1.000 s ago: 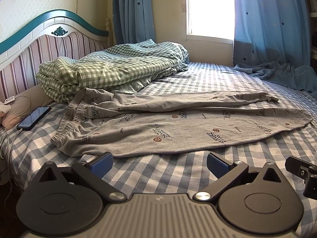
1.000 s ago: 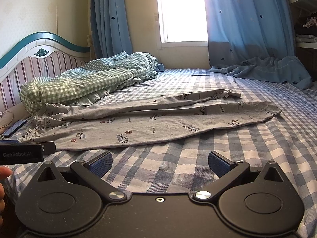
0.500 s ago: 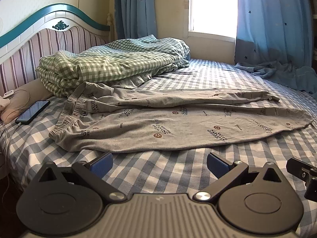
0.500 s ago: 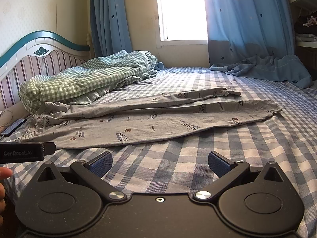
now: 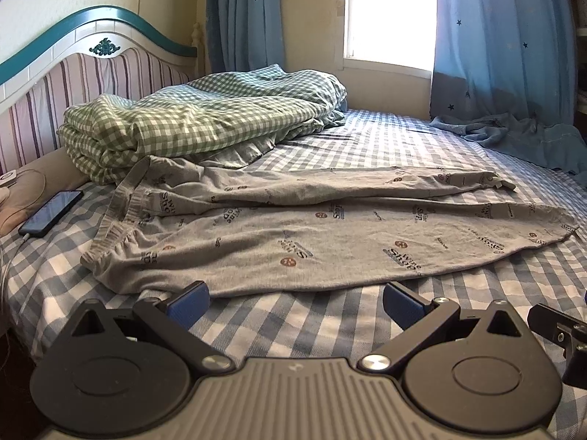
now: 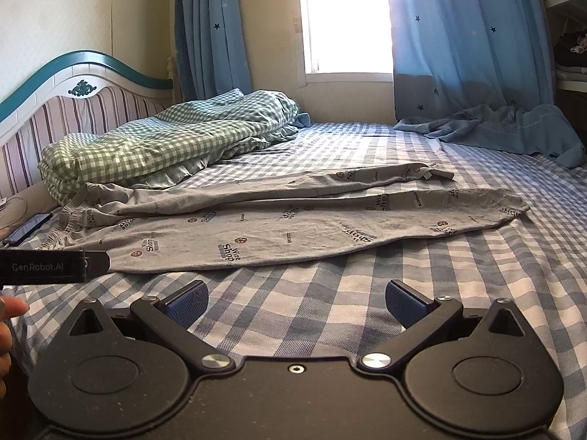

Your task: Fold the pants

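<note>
Grey printed pants [image 5: 301,234] lie spread lengthwise across the checked bed, waistband to the left by the phone, leg cuffs to the right. The two legs lie side by side, the far one partly creased. My left gripper [image 5: 295,299] hovers open just in front of the pants' near edge, close to the waistband end. Seen from the right wrist, the same pants [image 6: 293,220] stretch across the bed. My right gripper [image 6: 297,299] is open above bare sheet, short of the near edge of the pants. Nothing is held.
A folded green checked duvet [image 5: 190,124] is piled behind the waistband against the striped headboard [image 5: 73,80]. A phone [image 5: 51,212] on a cable lies at the left. Blue curtain fabric [image 5: 513,139] spills onto the far right of the bed. A person's finger [image 6: 13,308] shows at left.
Both grippers have moved a little forward and toward the pants; the left view has shifted so the waistband sits closer. Both stay open and the pants have not moved.
</note>
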A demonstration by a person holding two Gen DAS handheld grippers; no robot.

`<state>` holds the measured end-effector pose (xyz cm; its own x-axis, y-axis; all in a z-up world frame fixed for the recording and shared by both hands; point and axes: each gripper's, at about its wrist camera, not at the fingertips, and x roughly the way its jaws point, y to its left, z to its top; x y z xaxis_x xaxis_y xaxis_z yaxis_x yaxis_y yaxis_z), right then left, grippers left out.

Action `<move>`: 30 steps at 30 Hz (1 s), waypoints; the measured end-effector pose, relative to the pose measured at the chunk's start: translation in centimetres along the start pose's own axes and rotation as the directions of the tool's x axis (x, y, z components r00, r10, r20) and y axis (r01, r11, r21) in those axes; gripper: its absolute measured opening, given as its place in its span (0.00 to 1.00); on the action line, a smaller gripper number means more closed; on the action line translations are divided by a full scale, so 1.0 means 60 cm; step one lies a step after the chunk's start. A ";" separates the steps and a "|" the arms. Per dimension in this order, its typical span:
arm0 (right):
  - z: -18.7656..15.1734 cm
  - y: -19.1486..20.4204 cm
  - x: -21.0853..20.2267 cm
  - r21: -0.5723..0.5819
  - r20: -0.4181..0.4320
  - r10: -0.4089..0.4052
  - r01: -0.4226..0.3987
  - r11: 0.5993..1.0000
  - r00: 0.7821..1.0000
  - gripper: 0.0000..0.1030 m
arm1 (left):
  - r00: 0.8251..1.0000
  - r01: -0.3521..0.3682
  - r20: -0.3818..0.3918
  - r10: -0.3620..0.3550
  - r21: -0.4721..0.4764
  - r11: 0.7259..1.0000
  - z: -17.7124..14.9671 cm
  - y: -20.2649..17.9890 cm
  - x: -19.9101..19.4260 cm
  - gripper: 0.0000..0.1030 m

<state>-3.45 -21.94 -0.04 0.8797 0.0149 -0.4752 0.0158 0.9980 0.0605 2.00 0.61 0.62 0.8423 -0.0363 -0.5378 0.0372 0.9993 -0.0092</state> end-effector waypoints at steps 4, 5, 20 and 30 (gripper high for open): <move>0.029 -0.004 0.019 -0.020 0.003 0.045 -0.045 0.999 0.999 1.00 | 0.996 -0.040 0.076 0.036 0.057 0.998 0.046 0.031 0.020 1.00; 0.045 -0.009 0.031 -0.015 -0.005 0.072 -0.072 0.997 0.997 1.00 | 0.994 -0.063 0.094 0.056 0.073 0.995 0.058 0.043 0.027 1.00; 0.268 0.005 0.356 -0.318 -0.205 0.328 -0.380 0.869 0.922 1.00 | 0.955 -0.271 0.197 0.222 0.272 0.923 0.232 0.264 0.185 1.00; 0.340 0.020 0.597 -0.260 -0.363 0.399 -0.503 0.824 0.842 0.99 | 0.991 -0.052 -0.058 0.117 0.645 0.762 0.225 0.204 0.373 1.00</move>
<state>37.77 -21.46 0.91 0.5747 0.4331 -0.6944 -0.5531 0.8309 0.0605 28.53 11.84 -0.15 0.8085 0.0816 -0.5828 0.3311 0.7557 0.5650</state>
